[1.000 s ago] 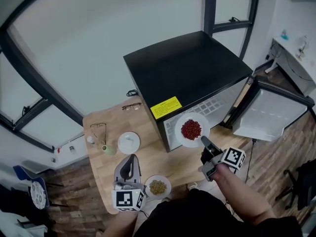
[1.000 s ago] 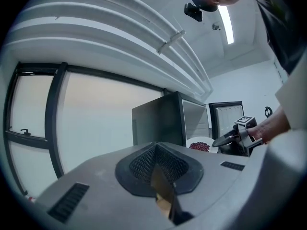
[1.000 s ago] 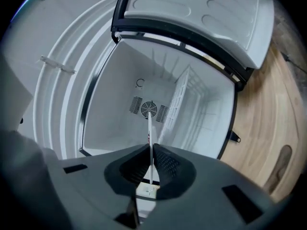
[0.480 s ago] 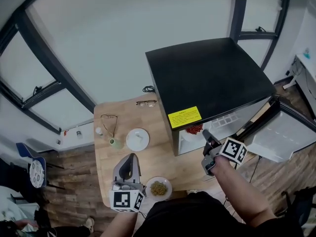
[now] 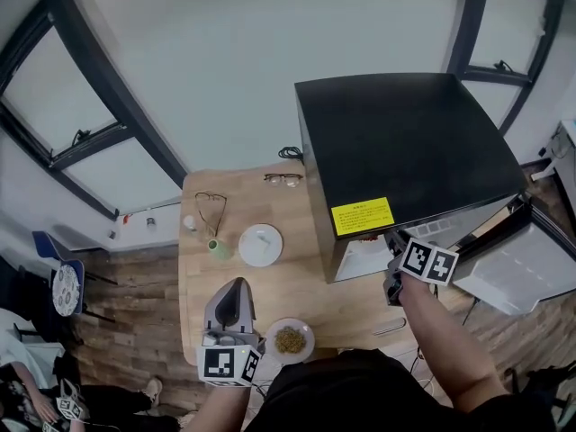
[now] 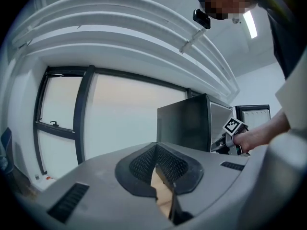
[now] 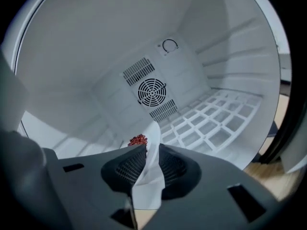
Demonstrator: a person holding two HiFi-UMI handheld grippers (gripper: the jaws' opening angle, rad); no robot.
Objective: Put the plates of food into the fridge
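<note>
**White plate of red food inside fridge, right jaws freshly loosened**

Right gripper: reaching through the open front of the black fridge, marker cube just outside the opening. Jaws just opened and now spread a little; white rim of the plate between the pads, pads not pressing on it. Red food heaped on the plate just past one pad.

Plate location: within the white interior of the fridge, in front of the round fan grille on the back wall, beside the white lattice shelf. Seating on a surface: not determinable from any view.

Fridge door: swung open to the right. Yellow label on the front edge of the top.

Left gripper: held over the wooden table, pointing level toward the window wall. Jaws pressed together at the tips, nothing pinched.

Second plate: on the table, just right of the left gripper, loaded with greenish-brown food, outside the fridge, touched by neither gripper.

Also on the table: white dish, small green cup just left of it, one pair of glasses near the cup, second pair of glasses at the far edge by the fridge.
</note>
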